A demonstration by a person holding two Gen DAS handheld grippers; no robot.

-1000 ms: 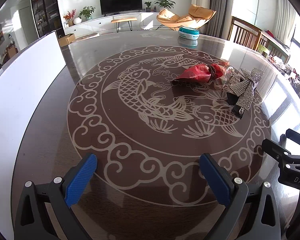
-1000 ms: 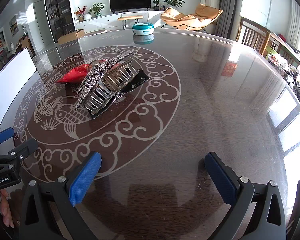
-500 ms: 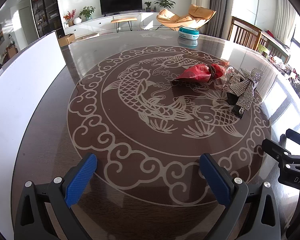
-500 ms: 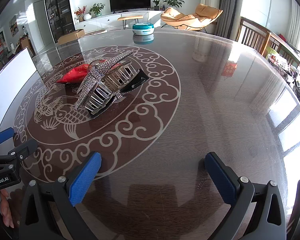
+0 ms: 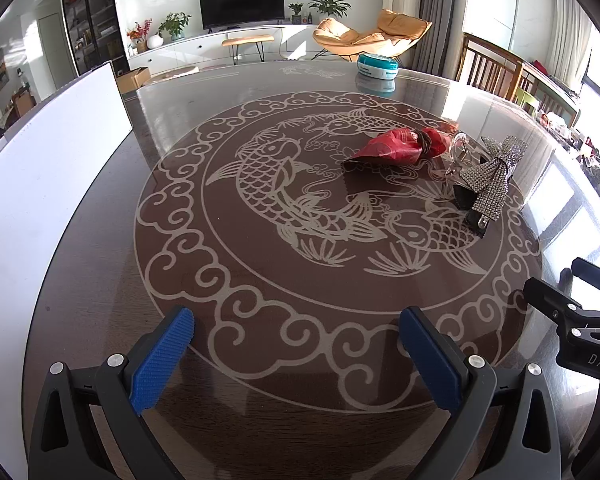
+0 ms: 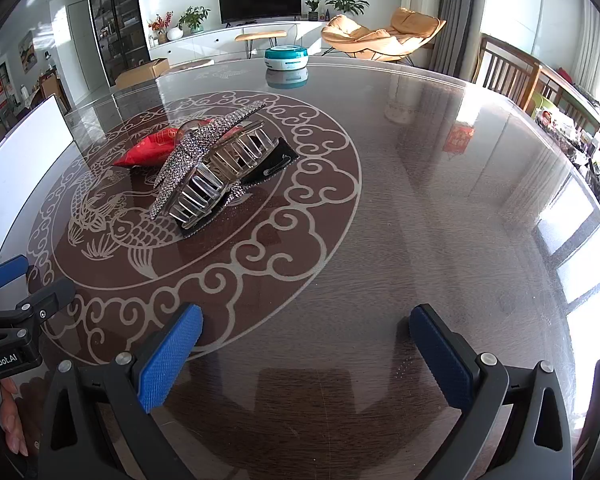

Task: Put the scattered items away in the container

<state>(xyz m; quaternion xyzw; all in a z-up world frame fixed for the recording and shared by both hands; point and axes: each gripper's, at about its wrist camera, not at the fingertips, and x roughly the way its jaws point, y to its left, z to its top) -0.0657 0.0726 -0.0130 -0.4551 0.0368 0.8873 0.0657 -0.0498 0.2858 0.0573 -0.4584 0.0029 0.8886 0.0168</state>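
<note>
A rhinestone bow hair claw clip [image 6: 216, 168] lies on a small black piece on the round glass table; it also shows in the left wrist view [image 5: 488, 178]. A red fabric pouch [image 5: 400, 146] lies just behind it, also in the right wrist view [image 6: 150, 150]. A white container's wall [image 5: 40, 184] stands along the table's left edge, its inside hidden. My left gripper [image 5: 296, 354] is open and empty near the front edge. My right gripper [image 6: 306, 356] is open and empty, well short of the clip.
A teal and white round box [image 6: 287, 57] sits at the table's far side, also in the left wrist view [image 5: 378, 66]. Wooden chairs [image 6: 508, 74] stand at the right. The table top [image 6: 440, 200] is glossy with a fish pattern.
</note>
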